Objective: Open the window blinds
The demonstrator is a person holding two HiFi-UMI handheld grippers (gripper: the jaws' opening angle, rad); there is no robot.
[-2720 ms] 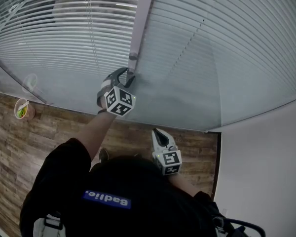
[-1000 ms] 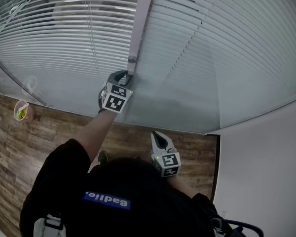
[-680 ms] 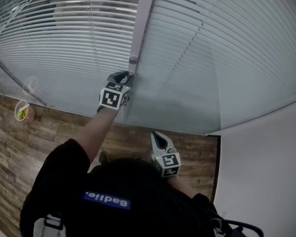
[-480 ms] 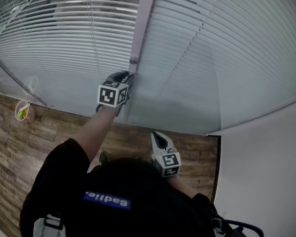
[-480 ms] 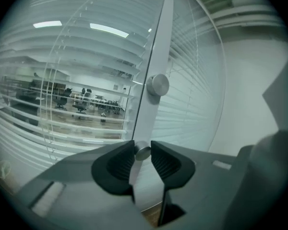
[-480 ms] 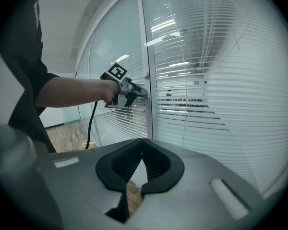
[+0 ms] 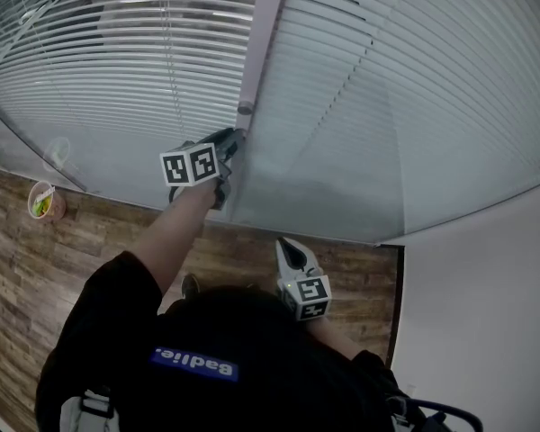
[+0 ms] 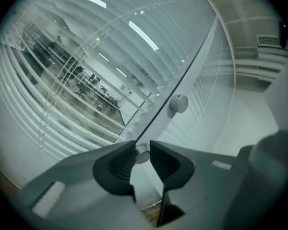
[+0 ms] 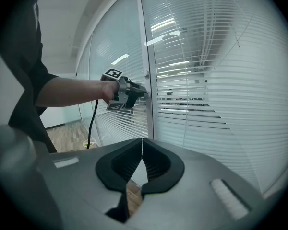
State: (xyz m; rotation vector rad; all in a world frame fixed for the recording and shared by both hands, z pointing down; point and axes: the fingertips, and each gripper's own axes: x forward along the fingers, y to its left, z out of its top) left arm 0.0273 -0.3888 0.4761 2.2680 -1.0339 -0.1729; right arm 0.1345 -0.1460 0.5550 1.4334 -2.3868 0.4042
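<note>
Rolled since earlier, my left gripper [image 7: 233, 142], jaws just closing, clamps the tilt knob [image 8: 142, 155] between its fingers. I judge the blinds [image 7: 99, 61] beyond the fingertips part-open, more turning needed. Right gripper [image 9: 140, 145]: fingers together, empty.

Light: we see cool, even, fairly bright indoor light, with no hard shadows.
Glare: we catch ceiling strip lights mirrored as white streaks on the glass [image 8: 140, 33] in both gripper views.
Shade: we note a faint grey patch low on the slats [image 7: 342, 174] in the head view.
Distortion: both gripper views give us fisheye circles with black corners, and straight slats bow.
Focus: we find the near jaws and the knob [image 8: 142, 155] between them soft, while distant slats stay crisp.
</note>
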